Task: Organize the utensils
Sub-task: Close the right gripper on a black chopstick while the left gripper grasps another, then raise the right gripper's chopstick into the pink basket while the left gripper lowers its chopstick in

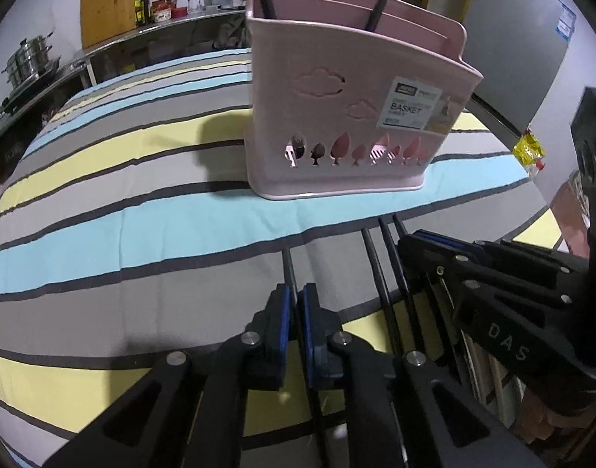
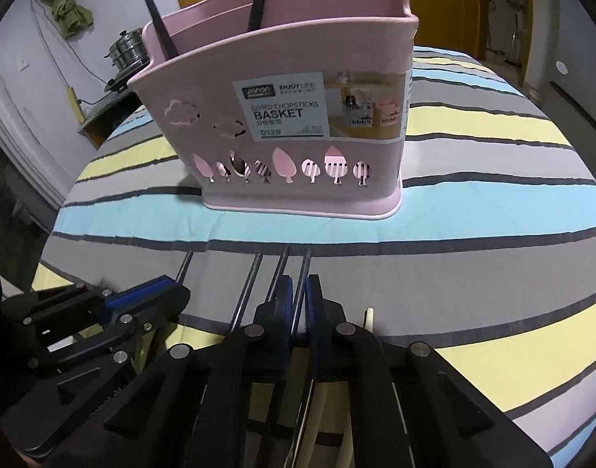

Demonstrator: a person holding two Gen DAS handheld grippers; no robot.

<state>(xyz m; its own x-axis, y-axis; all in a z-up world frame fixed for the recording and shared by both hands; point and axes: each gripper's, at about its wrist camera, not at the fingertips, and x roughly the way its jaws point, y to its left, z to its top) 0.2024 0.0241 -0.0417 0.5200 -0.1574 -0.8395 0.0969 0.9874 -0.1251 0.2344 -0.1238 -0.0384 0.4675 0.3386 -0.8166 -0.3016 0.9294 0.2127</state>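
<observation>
Fingers of both grippers (tilted steeply down) clamp black chopsticks (image 1: pixel 288 269) lying before the pink basket (image 2: pixel 298 156).

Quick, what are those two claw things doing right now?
Left gripper: closed on a thin black chopstick.
Right gripper: closed on another thin dark chopstick.

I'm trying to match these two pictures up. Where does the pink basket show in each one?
Left wrist view: the pink basket stands upper centre-right on the striped cloth, its label toward the right.
Right wrist view: the pink basket stands upper centre, label facing the camera.
Shared landmark: the white BASKET label, above the row of leaf-shaped cut-outs.
</observation>
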